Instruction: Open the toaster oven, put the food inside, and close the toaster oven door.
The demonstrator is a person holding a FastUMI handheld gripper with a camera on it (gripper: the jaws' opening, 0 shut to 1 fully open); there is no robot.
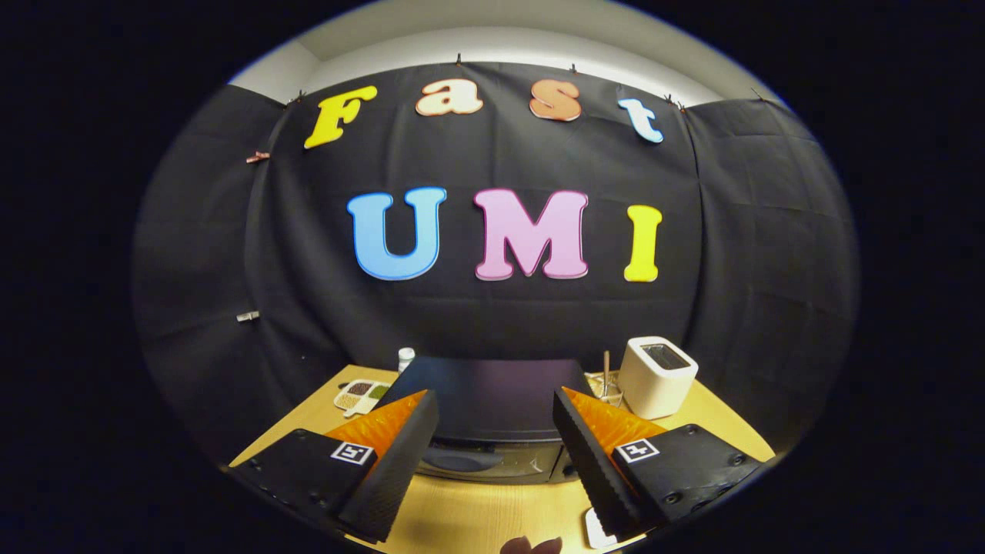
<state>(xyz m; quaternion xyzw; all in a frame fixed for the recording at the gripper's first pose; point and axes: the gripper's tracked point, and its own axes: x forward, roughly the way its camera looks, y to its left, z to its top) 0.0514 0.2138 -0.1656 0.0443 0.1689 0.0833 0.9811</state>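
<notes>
A dark toaster oven [486, 400] stands on the wooden table [492, 515], seen from above and in front. Its flat top fills the space beyond my fingers, and its front with the door and handle [462, 460] shows low between them. The door looks shut. My gripper [492, 454] hovers above and in front of the oven, open wide, with nothing between the fingers. A small brownish item [531, 545] lies on the table just below the fingers; I cannot tell what it is.
A white pop-up toaster [656, 375] stands to the right of the oven, with a small glass holder and a stick [606, 382] beside it. A divided dish of grains [360, 395] and a small white bottle [405, 358] sit to the left. A white object [594, 529] lies by the right finger.
</notes>
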